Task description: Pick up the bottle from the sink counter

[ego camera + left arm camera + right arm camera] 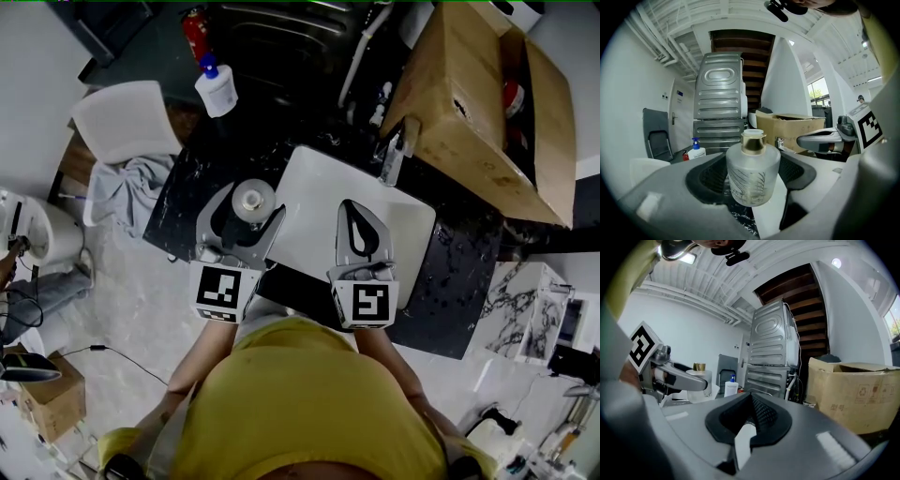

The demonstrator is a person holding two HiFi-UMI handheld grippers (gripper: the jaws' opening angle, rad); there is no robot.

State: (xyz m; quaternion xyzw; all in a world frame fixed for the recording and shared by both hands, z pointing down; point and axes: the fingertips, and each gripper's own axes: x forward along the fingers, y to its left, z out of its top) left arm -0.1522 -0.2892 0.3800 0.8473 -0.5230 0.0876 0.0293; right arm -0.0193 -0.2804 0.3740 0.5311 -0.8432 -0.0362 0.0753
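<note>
My left gripper (251, 208) is set around the bottle (753, 173), with the jaws spread and one to each side of its frosted glass body. The left gripper view seems to show a little dark space between the glass and each pad, so I judge that I am not pressing on it yet. The bottle stands upright with its gold collar and pale cap on top. It rests on the dark marbled desk (183, 202), right at the left rim of the white sink (319, 183).

My right gripper (354, 206) hangs over the sink with its jaws clenched together. There is nothing between them, and it has no part in this.

I take the step in hand to be the end of the approach, just ahead of the grasp. The next move calls for me to bring the left jaws in evenly on the widest part of the body, below the shoulder. That way the round glass should not squirt forward or tip toward the sink. The frosted surface should give fair grip, though the curve leaves little contact. Once the hold is firm, I should lift straight up, clear of the desk.
</note>
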